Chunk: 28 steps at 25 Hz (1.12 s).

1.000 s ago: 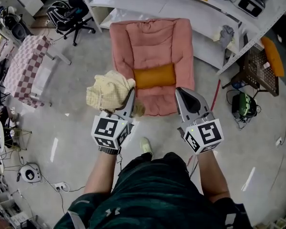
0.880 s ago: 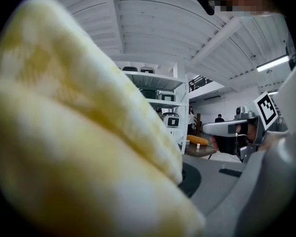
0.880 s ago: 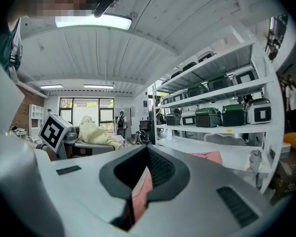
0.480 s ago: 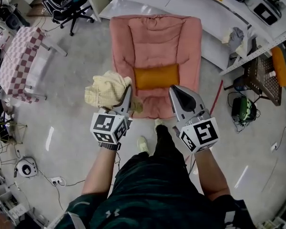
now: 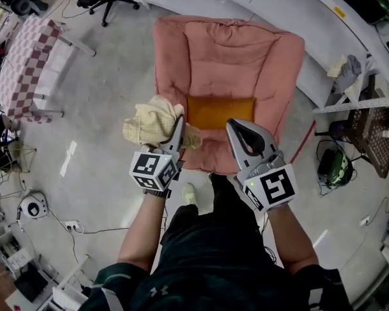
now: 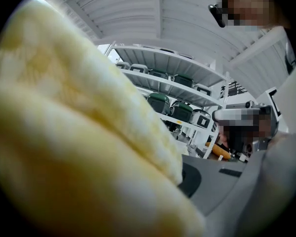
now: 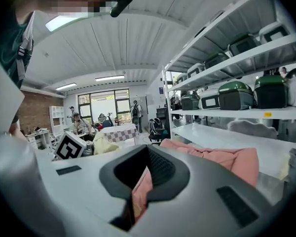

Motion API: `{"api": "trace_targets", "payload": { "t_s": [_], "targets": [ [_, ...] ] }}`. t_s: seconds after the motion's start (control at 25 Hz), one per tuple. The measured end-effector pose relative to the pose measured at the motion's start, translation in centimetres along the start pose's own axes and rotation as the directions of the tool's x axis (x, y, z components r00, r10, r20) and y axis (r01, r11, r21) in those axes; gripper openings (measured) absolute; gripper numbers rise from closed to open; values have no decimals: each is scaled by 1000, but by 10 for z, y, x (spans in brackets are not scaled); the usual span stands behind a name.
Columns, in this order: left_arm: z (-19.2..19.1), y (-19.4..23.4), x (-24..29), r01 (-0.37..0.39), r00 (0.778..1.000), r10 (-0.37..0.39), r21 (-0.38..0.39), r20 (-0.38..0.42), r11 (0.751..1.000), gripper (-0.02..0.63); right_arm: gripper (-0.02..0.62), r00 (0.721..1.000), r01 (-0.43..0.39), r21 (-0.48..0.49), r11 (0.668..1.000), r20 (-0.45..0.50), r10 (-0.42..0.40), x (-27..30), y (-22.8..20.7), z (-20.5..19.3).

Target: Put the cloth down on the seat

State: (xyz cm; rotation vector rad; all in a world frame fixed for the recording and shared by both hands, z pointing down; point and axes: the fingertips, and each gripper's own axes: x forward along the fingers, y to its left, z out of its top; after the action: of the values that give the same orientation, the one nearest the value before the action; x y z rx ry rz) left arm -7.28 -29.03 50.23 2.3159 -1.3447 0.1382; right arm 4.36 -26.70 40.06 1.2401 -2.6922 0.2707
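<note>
Beside the pink seat's [image 5: 227,57] left edge, the head view shows the left gripper [image 5: 179,127] carrying the yellow cloth [image 5: 149,122]. Released here, it could slide onto the floor [image 5: 97,154]. The left gripper view shows cloth clamped in narrow jaws. The right gripper view shows the right gripper [image 7: 138,186] closed and empty.

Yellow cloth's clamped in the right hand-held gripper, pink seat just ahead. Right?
No: the left hand-held gripper clamps the yellow cloth, as the head view shows; the right hand-held gripper is shut on nothing. The pink seat is just ahead.
</note>
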Motion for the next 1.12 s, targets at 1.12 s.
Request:
{"api": "trace_targets", "payload": {
  "t_s": [1.12],
  "targets": [
    [-169, 194, 171, -231, 973, 207, -349, -105, 908, 84, 3, 945, -102, 182, 978, -289, 152, 95, -78, -150]
  ]
}}
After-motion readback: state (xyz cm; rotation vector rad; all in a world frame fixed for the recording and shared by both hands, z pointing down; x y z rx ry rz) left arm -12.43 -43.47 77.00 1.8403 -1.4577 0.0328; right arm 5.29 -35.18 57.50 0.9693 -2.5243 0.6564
